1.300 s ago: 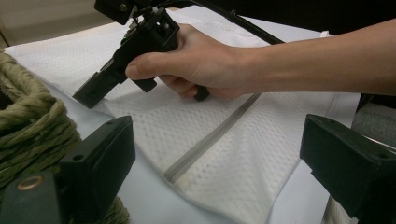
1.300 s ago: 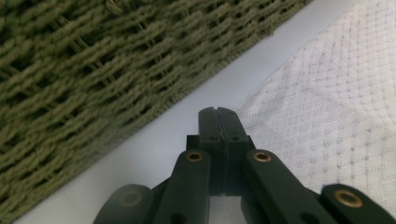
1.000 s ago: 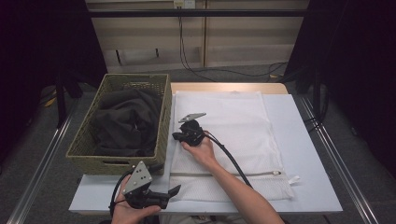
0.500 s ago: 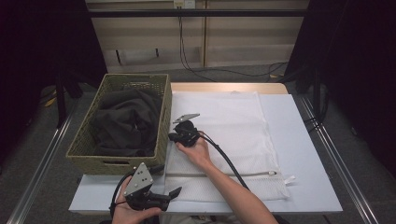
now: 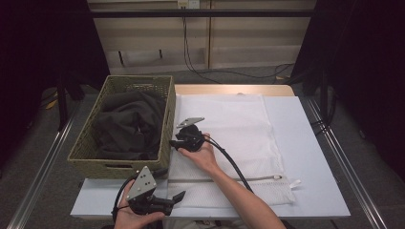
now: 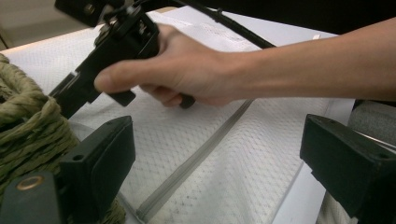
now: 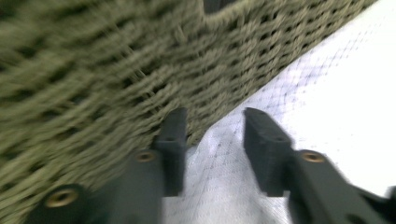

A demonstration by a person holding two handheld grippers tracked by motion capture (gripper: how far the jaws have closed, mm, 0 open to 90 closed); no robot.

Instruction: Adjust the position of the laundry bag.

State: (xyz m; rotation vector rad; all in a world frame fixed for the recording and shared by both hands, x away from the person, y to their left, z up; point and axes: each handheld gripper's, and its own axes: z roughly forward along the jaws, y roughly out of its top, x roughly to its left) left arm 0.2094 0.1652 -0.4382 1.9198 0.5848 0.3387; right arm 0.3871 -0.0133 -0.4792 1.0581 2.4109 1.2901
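My left gripper (image 5: pixel 179 196) hovers spread at the table's near edge. Farther on, my right gripper (image 7: pixel 212 126), jaws parted, points at the mesh bag's (image 5: pixel 239 129) edge beside the basket (image 5: pixel 167 124) of dark clothes (image 5: pixel 126 126).

This looks like a lab or test room, not a home. A white table (image 5: pixel 315 157) stands on a grey floor (image 5: pixel 43 191), with metal rails (image 5: pixel 36 179) running along both sides. Dark curtains (image 5: pixel 367 71) hang left and right. Black cables (image 5: pixel 191 57) run down the plain back wall (image 5: pixel 248 40) from a socket (image 5: pixel 187 4) and trail over the floor. On the table sit a basket (image 5: pixel 165 129) of dark clothes (image 5: pixel 126 126) and a white mesh bag (image 5: pixel 239 129).
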